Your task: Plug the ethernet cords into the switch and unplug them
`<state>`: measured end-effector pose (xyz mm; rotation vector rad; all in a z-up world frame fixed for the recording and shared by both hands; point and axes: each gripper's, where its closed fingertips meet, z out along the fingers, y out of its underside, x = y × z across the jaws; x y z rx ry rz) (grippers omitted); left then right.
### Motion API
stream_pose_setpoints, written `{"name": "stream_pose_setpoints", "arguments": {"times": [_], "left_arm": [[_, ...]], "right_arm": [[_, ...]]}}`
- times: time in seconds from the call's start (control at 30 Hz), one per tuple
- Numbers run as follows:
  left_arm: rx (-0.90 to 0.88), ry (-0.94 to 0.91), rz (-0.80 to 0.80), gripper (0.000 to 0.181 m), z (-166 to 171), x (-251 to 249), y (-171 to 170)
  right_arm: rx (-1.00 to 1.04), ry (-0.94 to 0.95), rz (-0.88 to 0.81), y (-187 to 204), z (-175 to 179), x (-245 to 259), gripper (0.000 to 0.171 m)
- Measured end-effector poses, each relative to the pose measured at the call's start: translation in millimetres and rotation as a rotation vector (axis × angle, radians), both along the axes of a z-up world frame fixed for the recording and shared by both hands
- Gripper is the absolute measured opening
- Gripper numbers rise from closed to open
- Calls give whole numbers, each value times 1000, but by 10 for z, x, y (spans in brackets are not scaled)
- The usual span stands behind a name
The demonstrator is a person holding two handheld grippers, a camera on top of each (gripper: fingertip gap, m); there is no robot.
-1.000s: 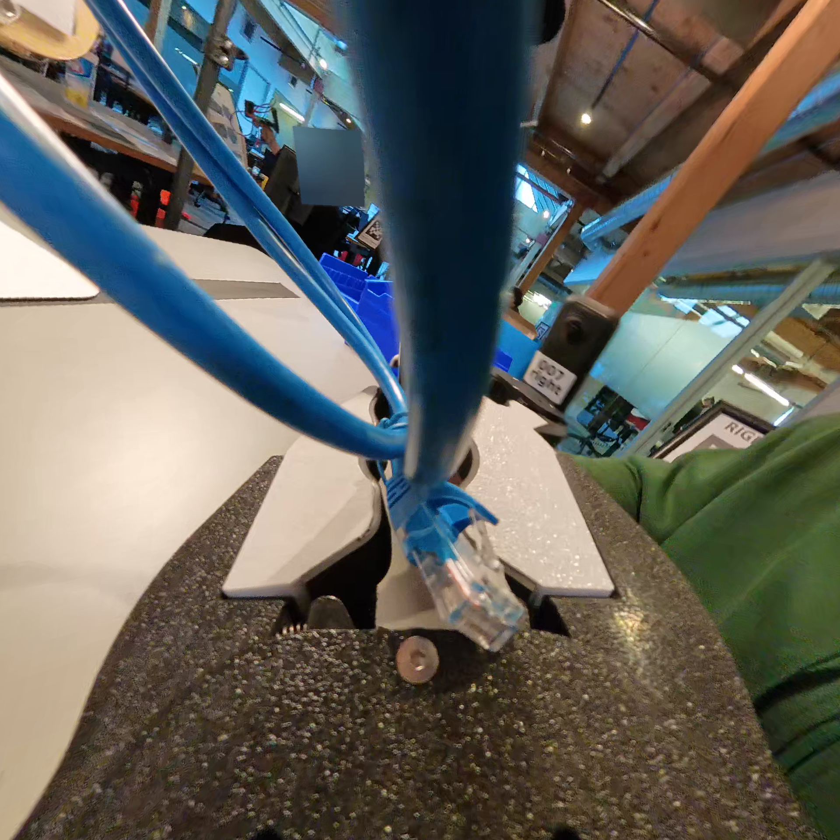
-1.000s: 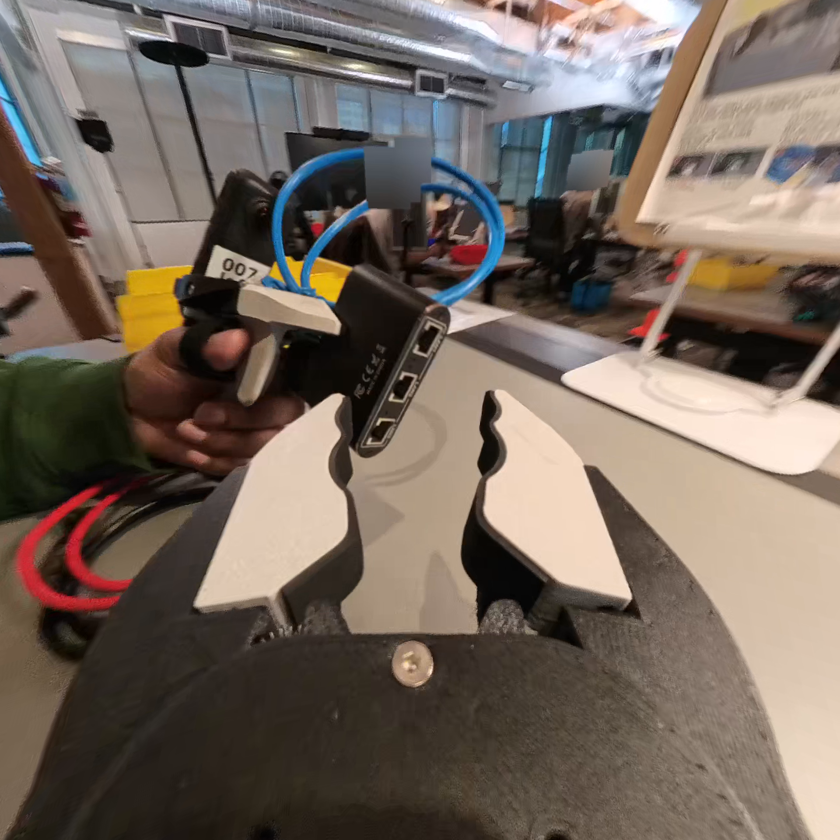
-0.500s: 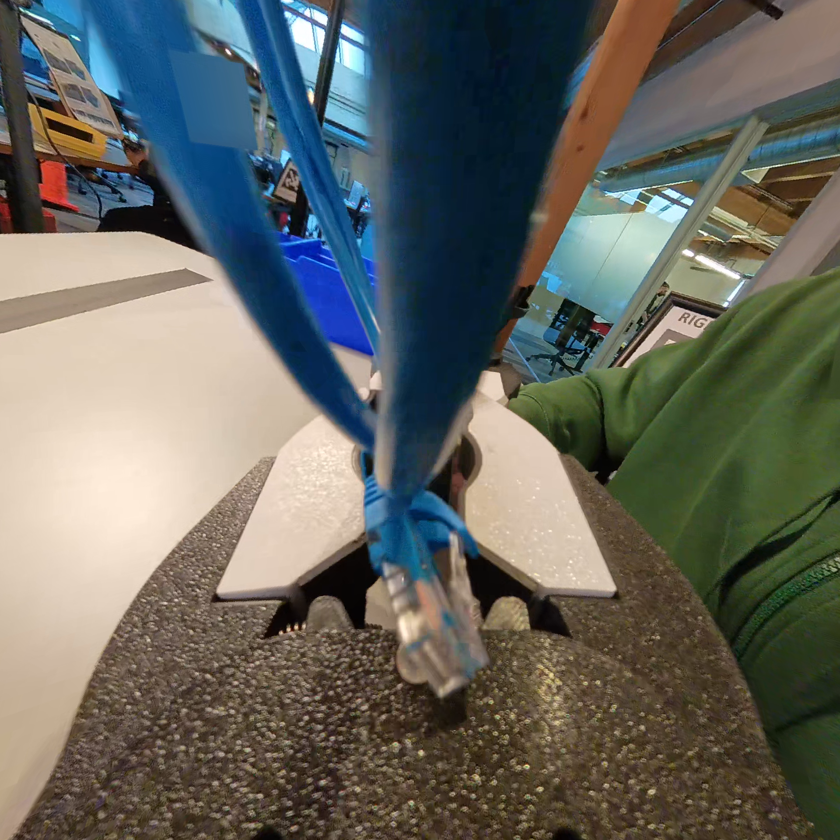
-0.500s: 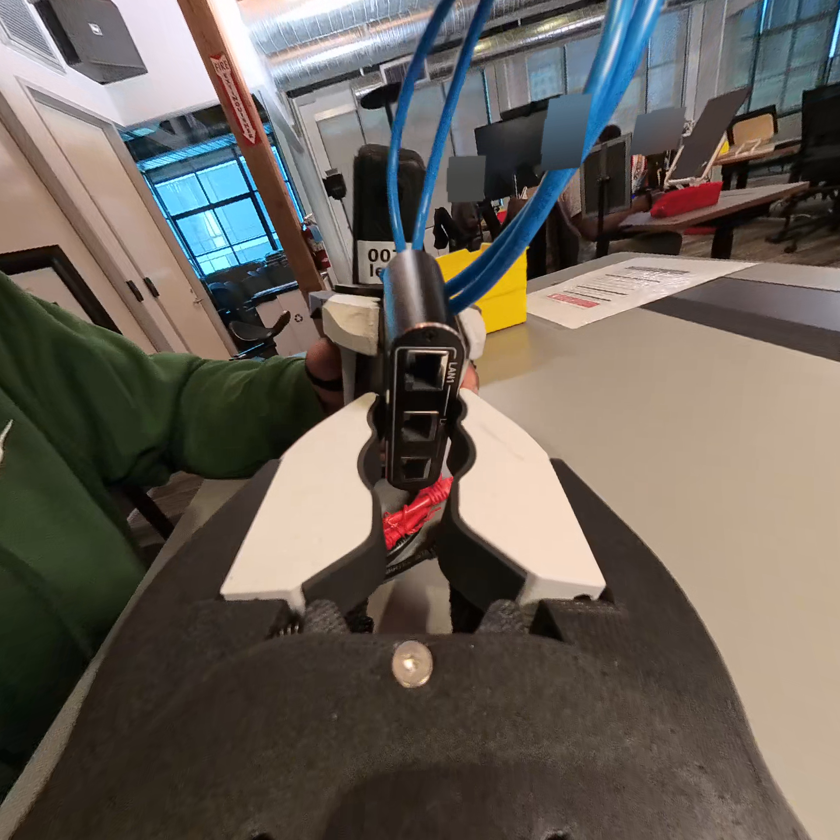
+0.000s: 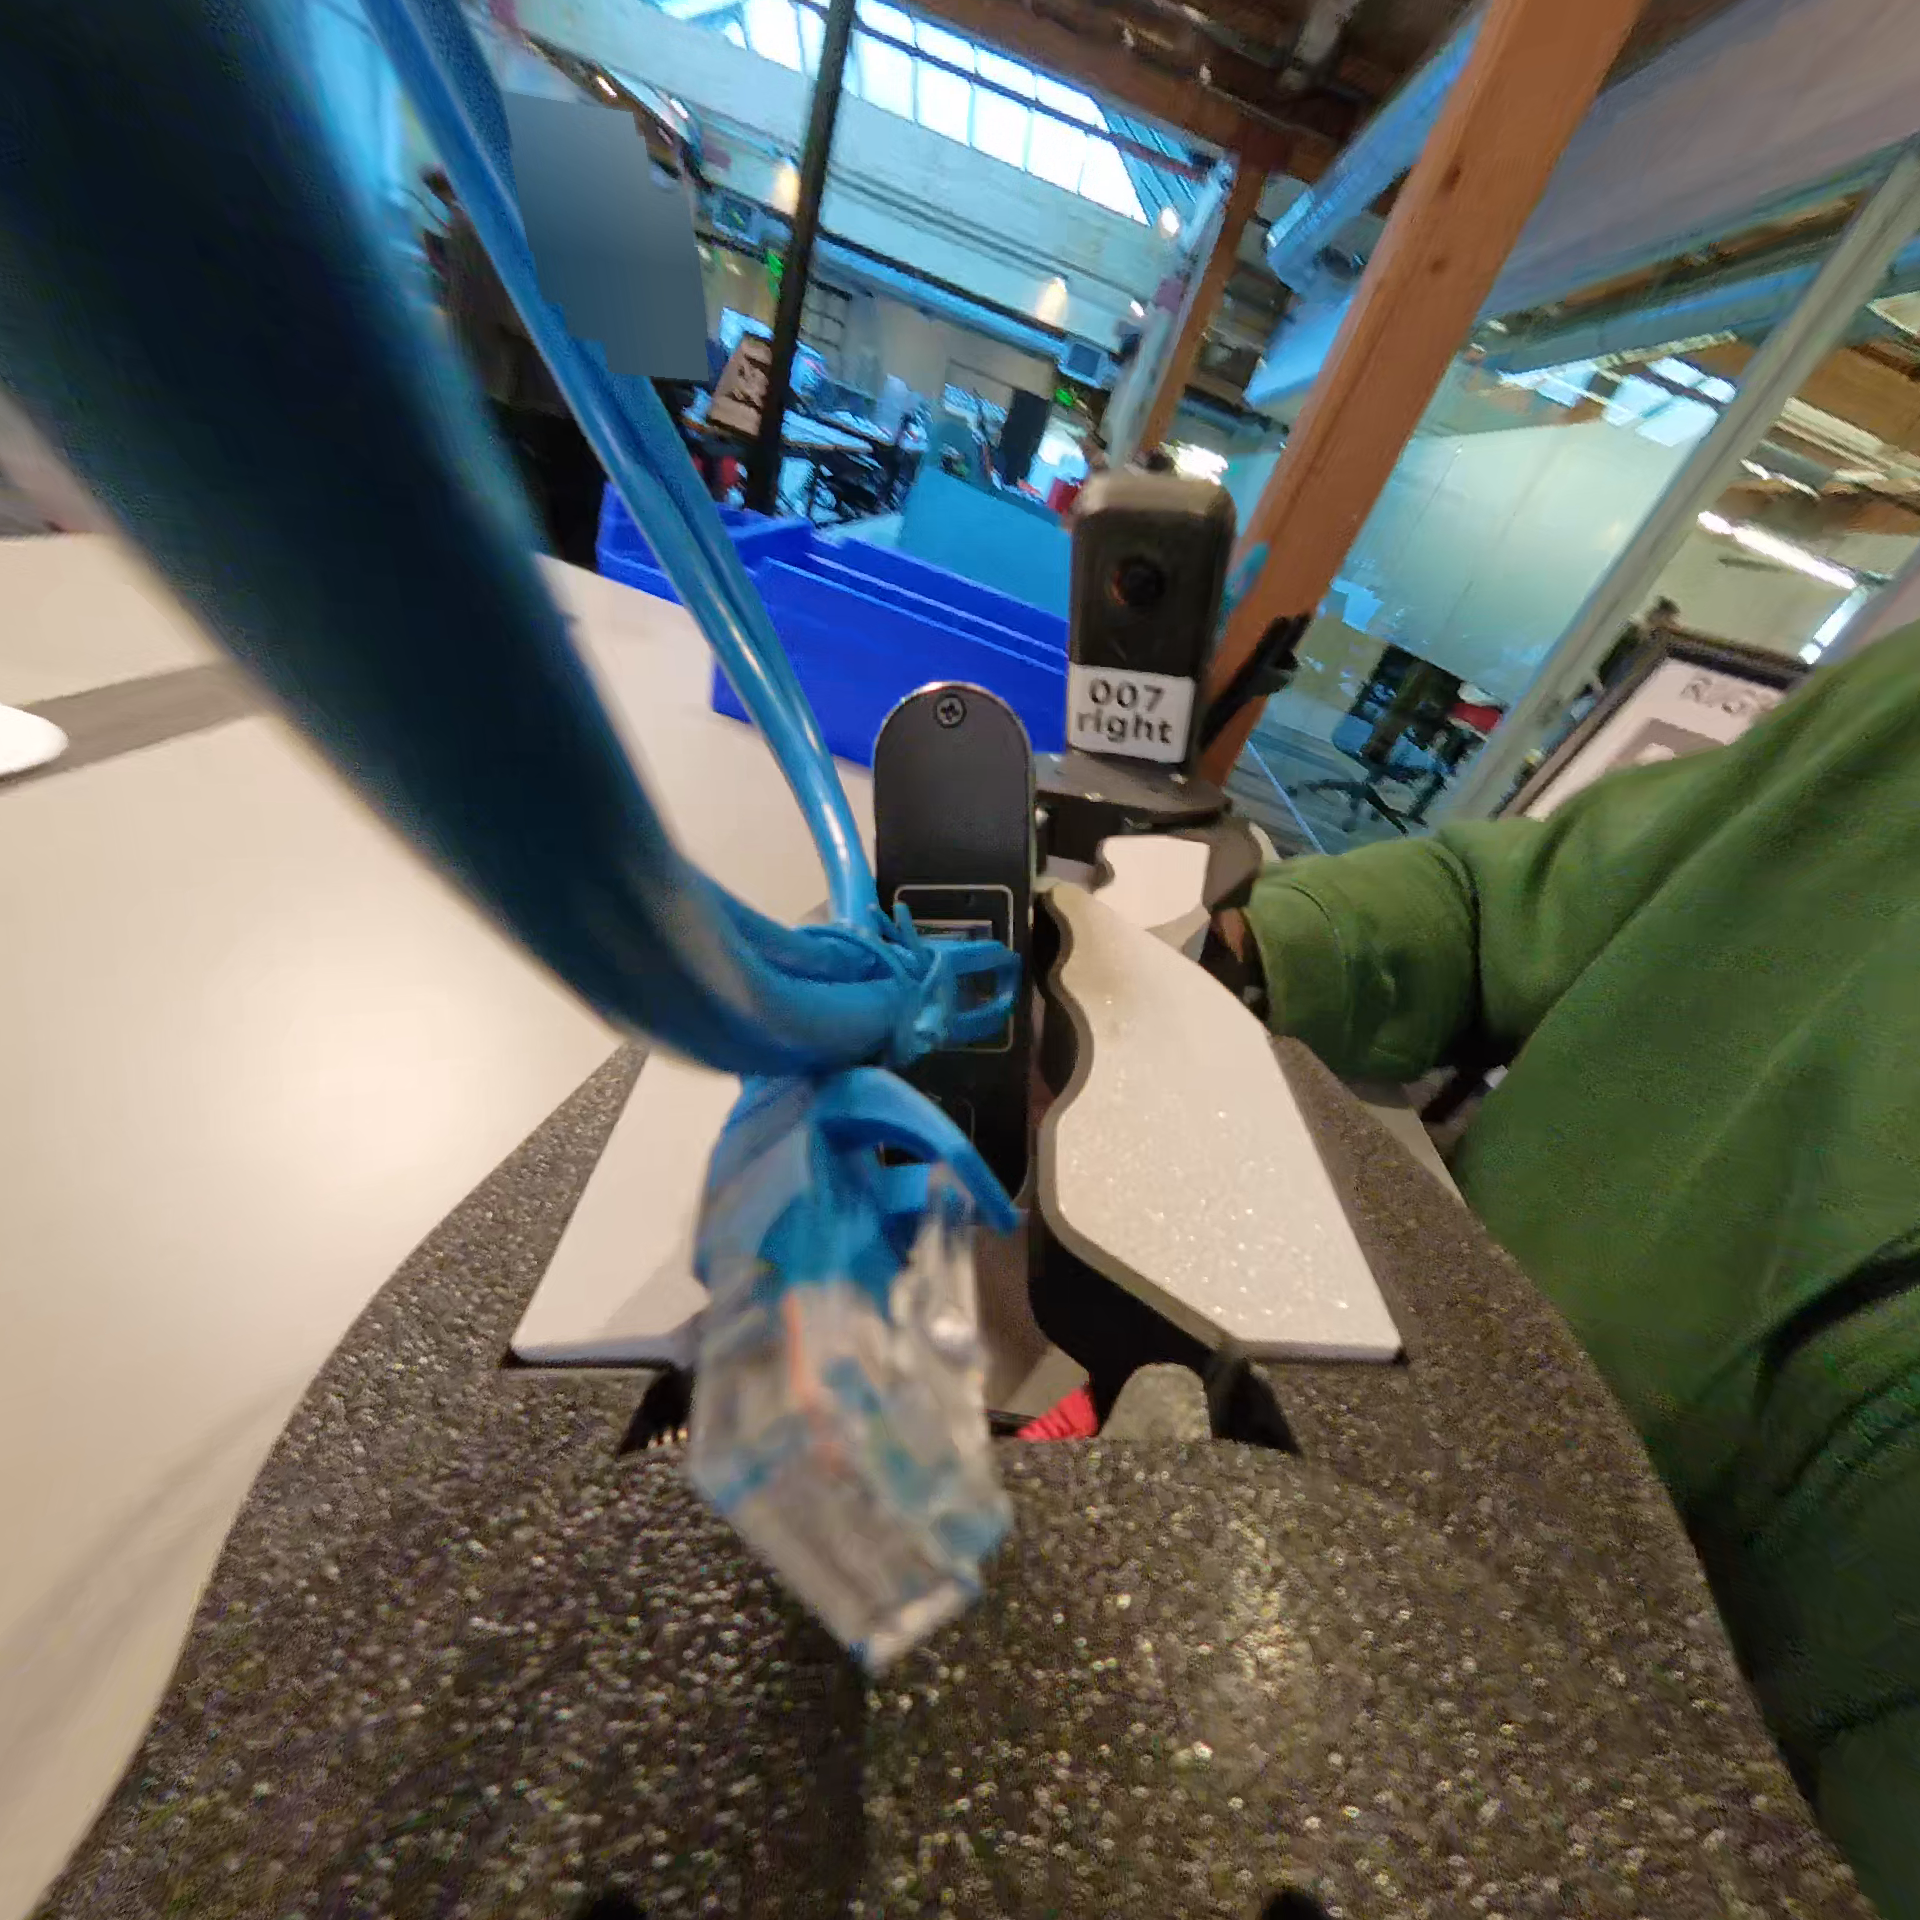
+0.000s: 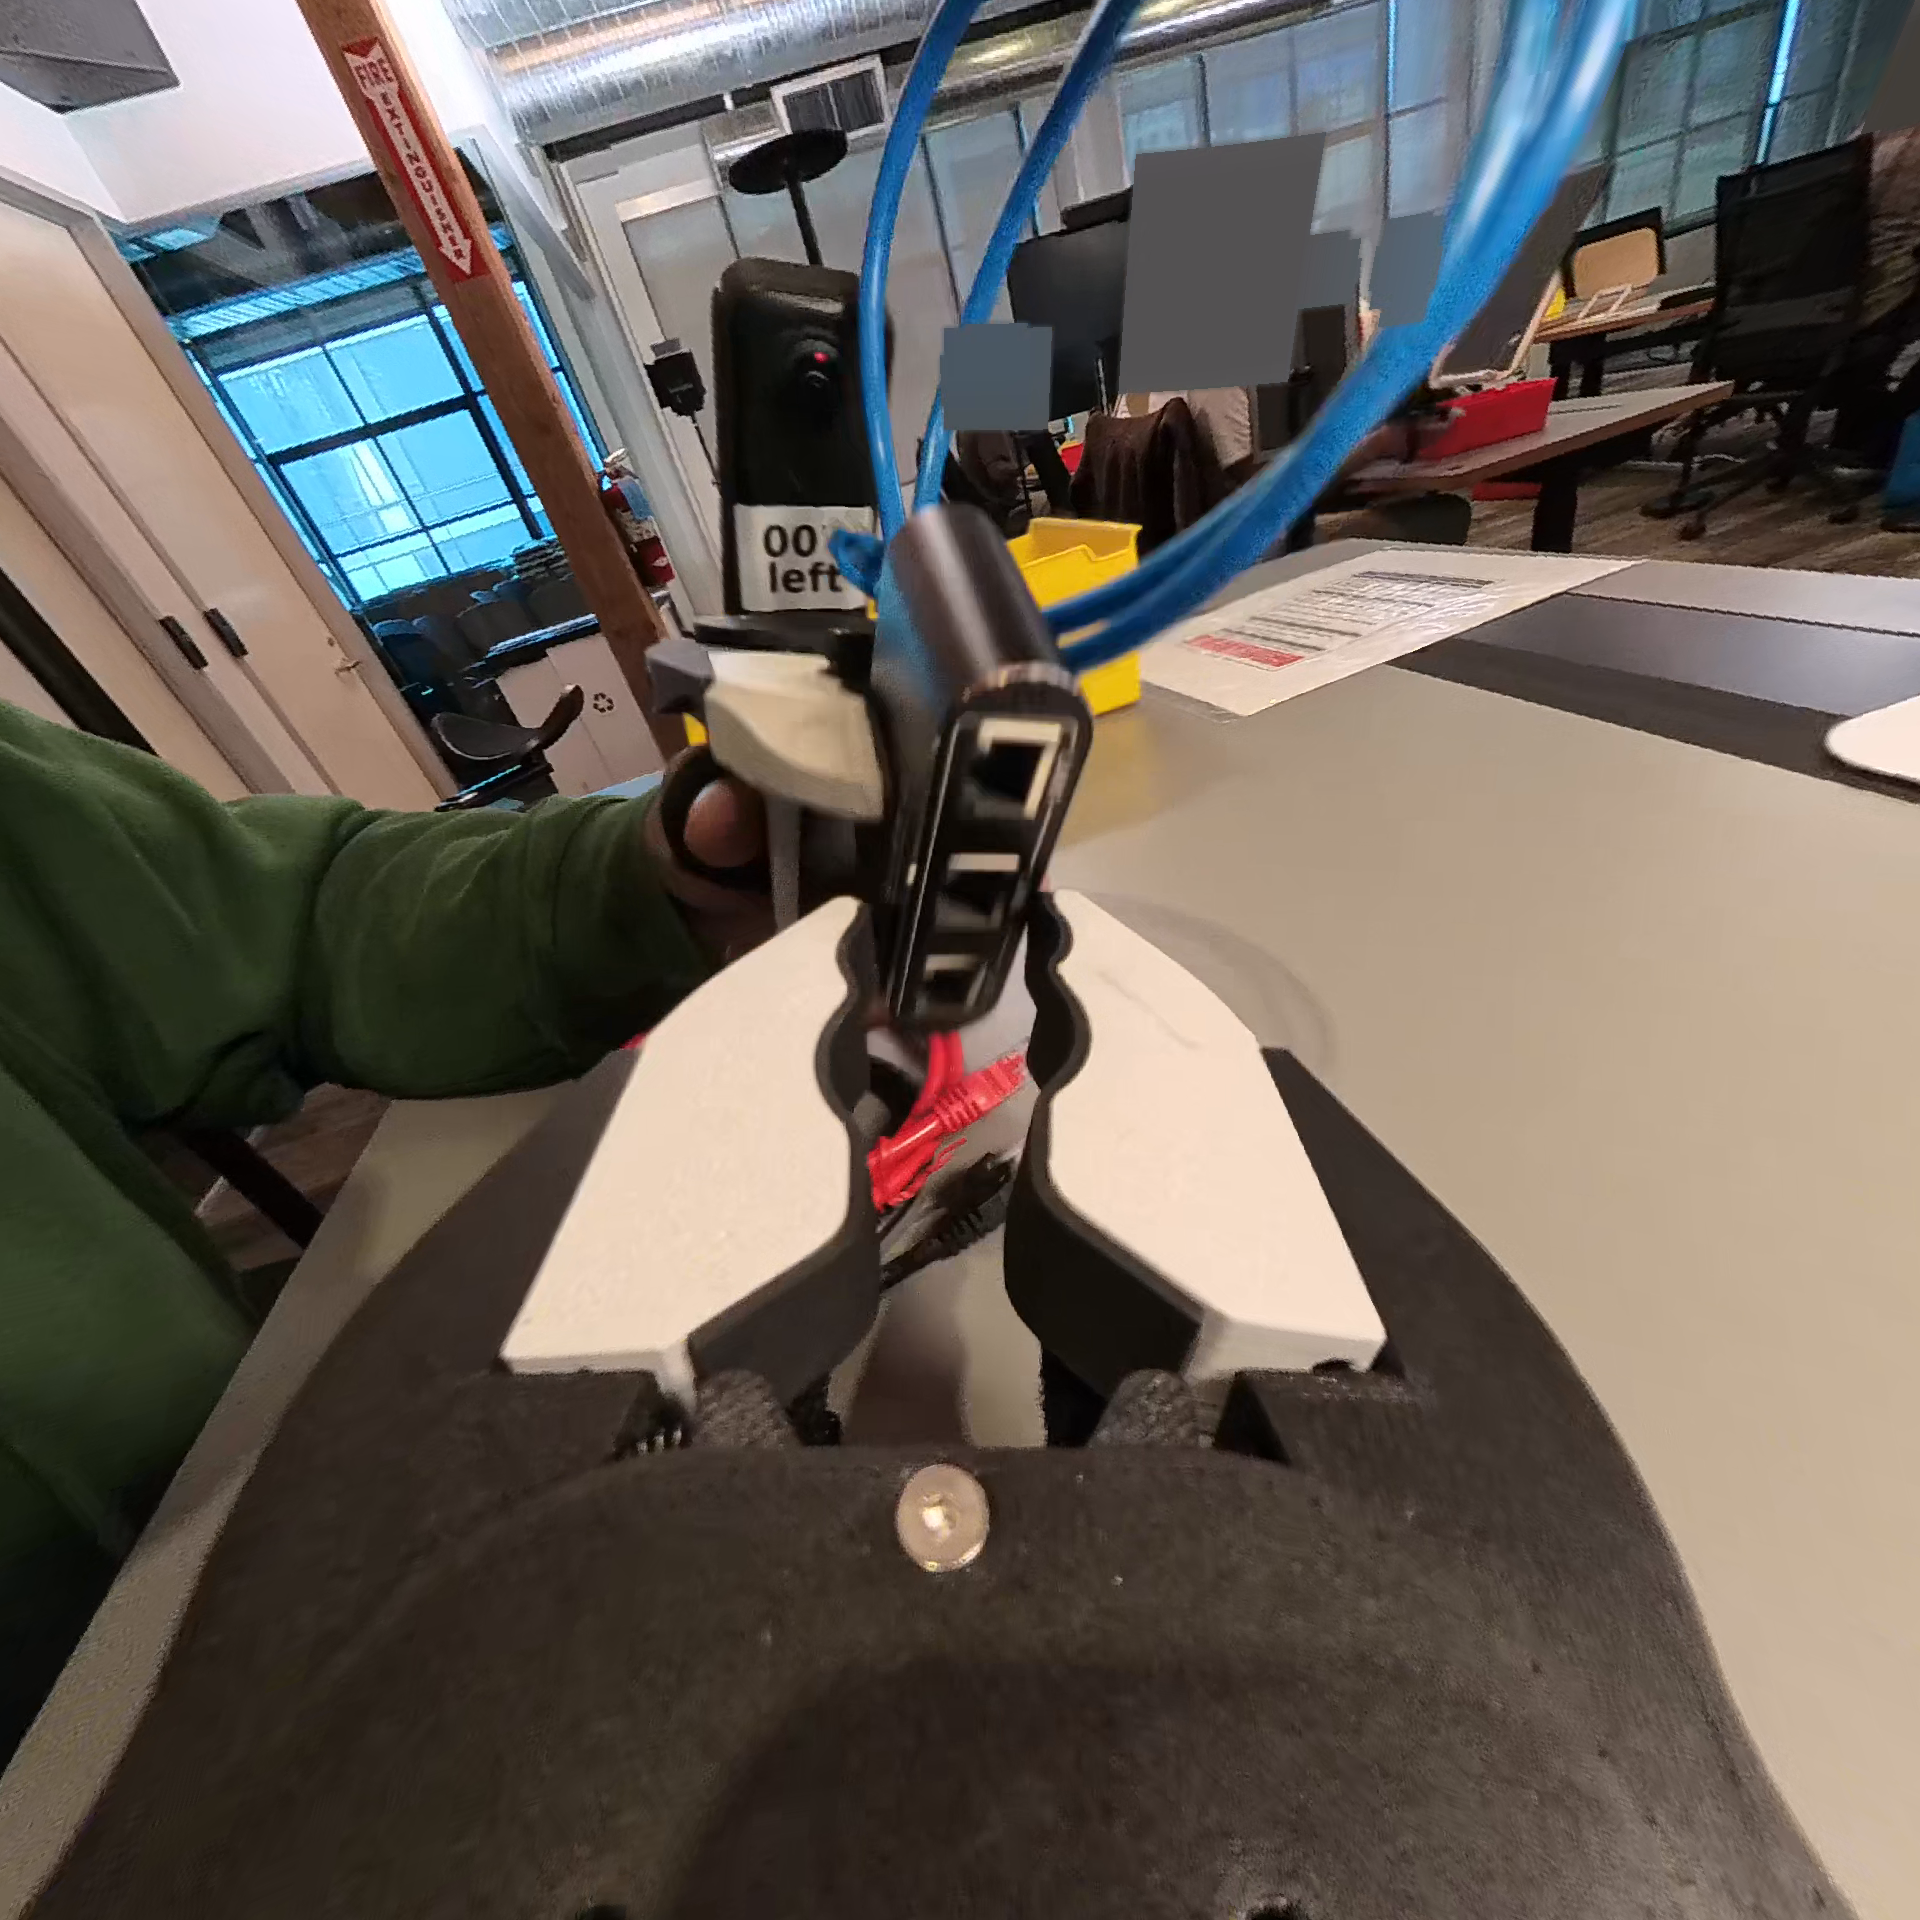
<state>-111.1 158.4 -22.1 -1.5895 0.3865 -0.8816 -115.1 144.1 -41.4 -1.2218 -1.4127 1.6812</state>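
A black switch (image 5: 951, 810) stands upright between my left gripper's (image 5: 951, 914) fingers, which are shut on it. Blue ethernet cords (image 5: 436, 644) loop up from it, and a loose clear plug (image 5: 842, 1455) dangles close to the left camera, hiding the left finger's inner edge. In the right wrist view the switch (image 6: 977, 810) shows three empty ports. My right gripper (image 6: 951, 935) is closed around its lower end. The left gripper (image 6: 821, 727) holds its far side. The right gripper (image 5: 1153, 862) shows behind the switch.
Red cords (image 6: 935, 1122) lie on the grey table (image 6: 1507, 935) below the right fingers. A yellow bin (image 6: 1091, 582) and a printed sheet (image 6: 1371, 613) lie farther back. A blue bin (image 5: 883, 644) sits at the table's far edge. Green sleeves (image 6: 312, 935) flank both views. Only a small space, under 4 cm, lies between the two pairs of fingers.
My right gripper went from open and apart from the switch to closed around its lower end. The left gripper turned the switch upright; the loose plug swung nearer the left camera.
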Motion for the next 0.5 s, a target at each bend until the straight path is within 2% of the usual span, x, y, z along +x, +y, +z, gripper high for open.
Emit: {"name": "stream_pose_setpoints", "arguments": {"times": [0.17,0.33,0.5], "left_arm": [[18,-11,146,28,63,-506,75],[-13,36,281,28,-106,-906,164],[-40,40,332,28,-231,-1033,214]], "right_arm": [[0,-99,-22,95,-126,-31,28],[-3,-284,101,-147,-368,-23,35],[49,-395,89,-303,-538,-86,44]]}}
